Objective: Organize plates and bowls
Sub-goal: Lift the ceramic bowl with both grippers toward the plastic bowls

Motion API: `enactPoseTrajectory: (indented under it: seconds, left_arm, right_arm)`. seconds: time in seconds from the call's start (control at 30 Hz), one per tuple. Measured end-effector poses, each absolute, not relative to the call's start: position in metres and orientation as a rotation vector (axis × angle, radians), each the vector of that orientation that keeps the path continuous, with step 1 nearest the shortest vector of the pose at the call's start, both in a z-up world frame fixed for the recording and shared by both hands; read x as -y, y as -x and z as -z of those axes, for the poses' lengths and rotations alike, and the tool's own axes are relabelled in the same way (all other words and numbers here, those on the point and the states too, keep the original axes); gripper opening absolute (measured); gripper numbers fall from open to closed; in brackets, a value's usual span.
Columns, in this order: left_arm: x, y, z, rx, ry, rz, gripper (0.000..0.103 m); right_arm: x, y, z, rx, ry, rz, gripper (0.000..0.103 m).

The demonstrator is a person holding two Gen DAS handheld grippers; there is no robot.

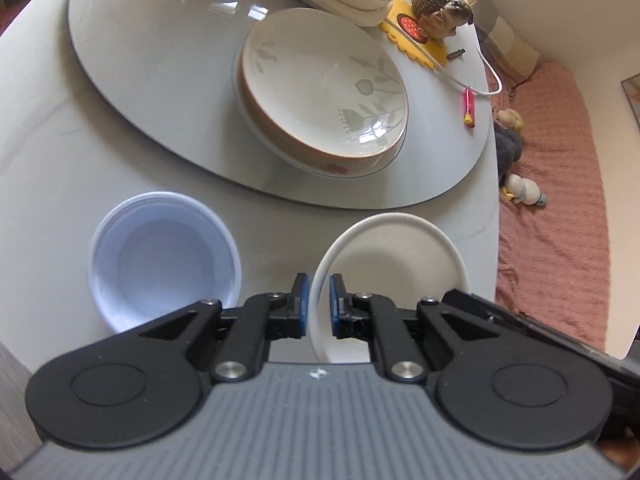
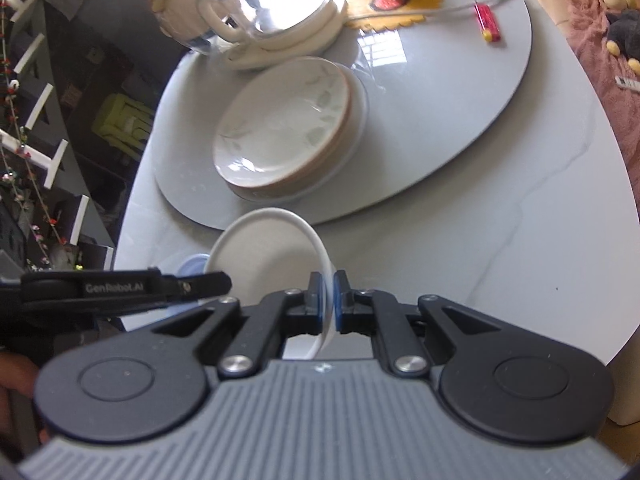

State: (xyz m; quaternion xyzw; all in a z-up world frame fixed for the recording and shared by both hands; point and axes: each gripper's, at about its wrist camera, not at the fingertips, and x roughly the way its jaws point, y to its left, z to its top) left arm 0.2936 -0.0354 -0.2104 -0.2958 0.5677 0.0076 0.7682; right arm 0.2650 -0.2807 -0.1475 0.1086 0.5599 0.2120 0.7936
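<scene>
**Two grippers on one bowl, stack half built**

One plain white ceramic bowl is what we've got in hand right now, and it's taking both grippers. Our left gripper has its blue pads pinched narrow on the bowl's left rim, and our right gripper is clamped just as tight on the opposite rim. The bowl looks to be held above the pale marble-look table, not resting on it, tilted a bit in the right wrist view.

Just beside it on the table sits a pale blue plastic bowl, untouched as far as we can tell. Further out, on the big grey round turntable, there's already a stack: a cream shallow dish with a leaf pattern nested on a brown-rimmed one, with a wider plate underneath. So we'd call the plates done or close to it.

What's left, by our guess: land this white bowl somewhere sensible, probably on the stack or in the blue bowl, then deal with the blue one. The glass kettle on its cream base sits near the stack, so we'd watch clearance there.
</scene>
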Motion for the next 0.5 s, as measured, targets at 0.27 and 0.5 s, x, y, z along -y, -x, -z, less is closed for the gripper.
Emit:
enactPoseTrajectory:
  seconds: [0.27, 0.5]
  left_arm:
    - [0.000, -0.273, 0.191, -1.199, 0.684, -0.012, 0.012]
    - [-0.043, -0.260, 0.179, -1.156, 0.758, 0.000, 0.012]
  right_arm:
    - [0.249, -0.258, 0.125, -1.163, -0.216, -0.507, 0.008]
    - [0.222, -0.259, 0.118, -1.157, -0.238, -0.533, 0.008]
